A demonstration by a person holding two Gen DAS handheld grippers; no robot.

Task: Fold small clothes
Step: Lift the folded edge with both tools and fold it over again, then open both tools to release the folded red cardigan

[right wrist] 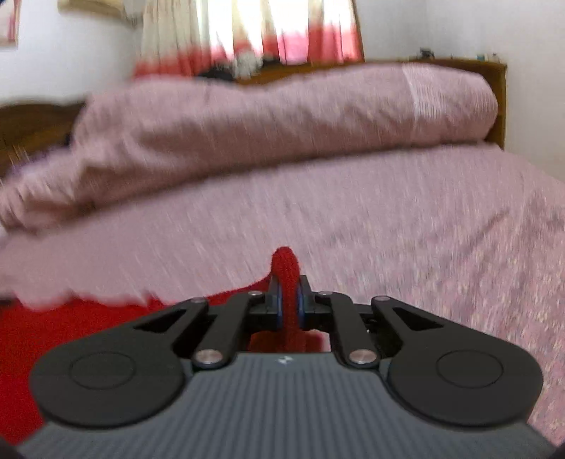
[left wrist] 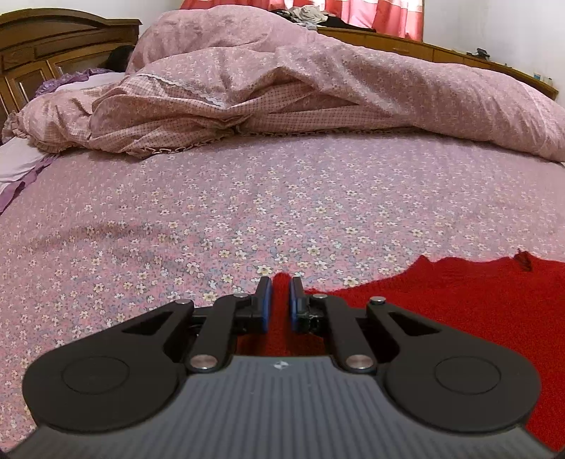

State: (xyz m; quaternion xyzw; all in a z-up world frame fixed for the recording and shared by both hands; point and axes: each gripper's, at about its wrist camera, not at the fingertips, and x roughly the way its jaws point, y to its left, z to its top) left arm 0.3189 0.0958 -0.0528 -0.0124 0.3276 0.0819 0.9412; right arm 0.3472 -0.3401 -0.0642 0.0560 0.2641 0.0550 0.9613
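Note:
A red knitted garment [left wrist: 441,310] lies on the flowered bedsheet [left wrist: 247,212], spreading from the lower middle to the lower right of the left wrist view. My left gripper [left wrist: 281,282] is shut on the garment's left edge, and a red strip shows between its blue pads. The right wrist view is blurred. There the same red garment [right wrist: 88,317] fills the lower left. My right gripper [right wrist: 287,282] is shut on a raised fold of it that sticks up above the fingertips.
A crumpled pink quilt [left wrist: 282,81] is heaped across the far side of the bed. A wooden headboard [left wrist: 42,46] stands at the far left, beside a purple pillow [left wrist: 17,166]. Red curtains [right wrist: 282,31] hang behind a wooden ledge.

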